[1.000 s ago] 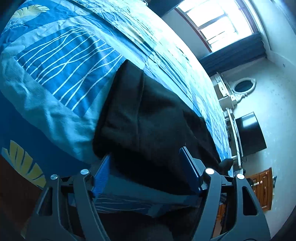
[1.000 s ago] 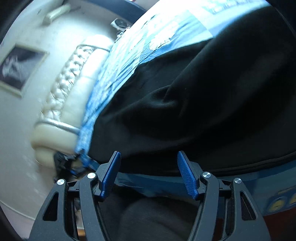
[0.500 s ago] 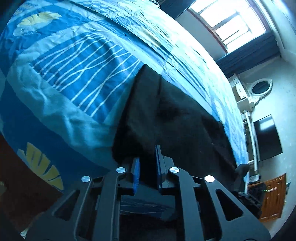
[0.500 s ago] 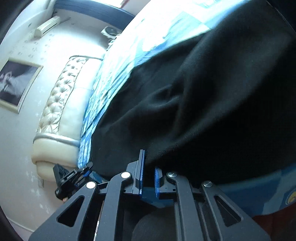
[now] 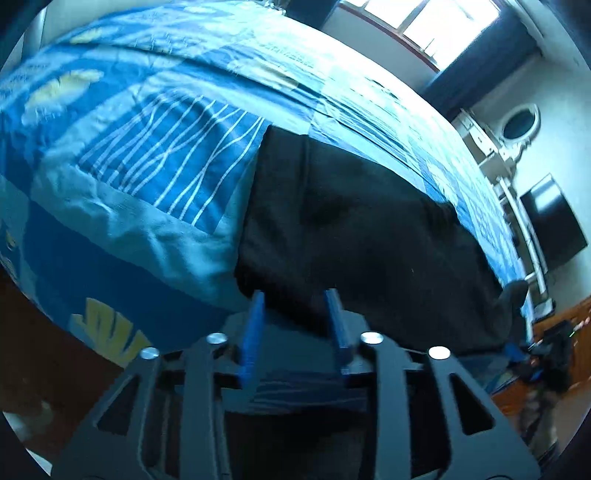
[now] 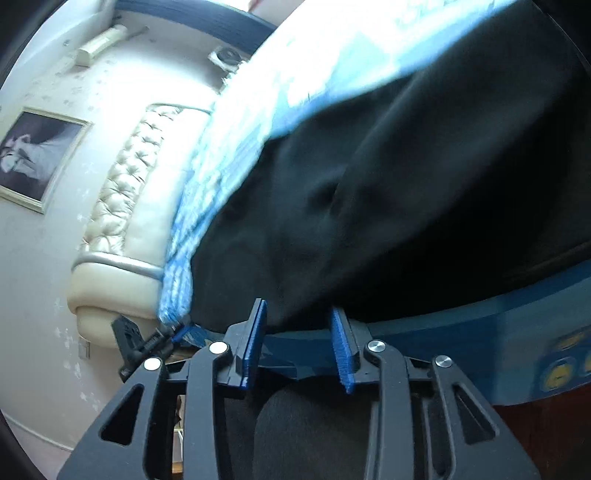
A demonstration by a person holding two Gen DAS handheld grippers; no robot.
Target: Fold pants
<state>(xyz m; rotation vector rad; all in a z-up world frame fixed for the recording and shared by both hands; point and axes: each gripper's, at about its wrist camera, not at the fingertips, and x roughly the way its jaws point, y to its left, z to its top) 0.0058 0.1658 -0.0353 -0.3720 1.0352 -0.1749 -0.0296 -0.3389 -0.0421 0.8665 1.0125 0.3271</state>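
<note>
Black pants (image 5: 354,236) lie spread along the near edge of a bed with a blue patterned cover (image 5: 155,155). In the left wrist view my left gripper (image 5: 295,306) is open, its blue pads at the pants' near edge, holding nothing. In the right wrist view the pants (image 6: 406,192) fill the middle and right. My right gripper (image 6: 299,317) is open too, its pads just below the pants' near hem. The other gripper shows small at the bed's corner (image 6: 144,339).
A cream tufted headboard (image 6: 122,206) stands at the bed's left end, with a framed picture (image 6: 33,155) on the wall. In the left wrist view a window (image 5: 424,26), a white dresser (image 5: 491,147) and a dark screen (image 5: 554,225) lie beyond the bed.
Both grippers closed on the pants' near edge half a second ago. Now both have opened and let the cloth go, and both have drawn back slightly.
</note>
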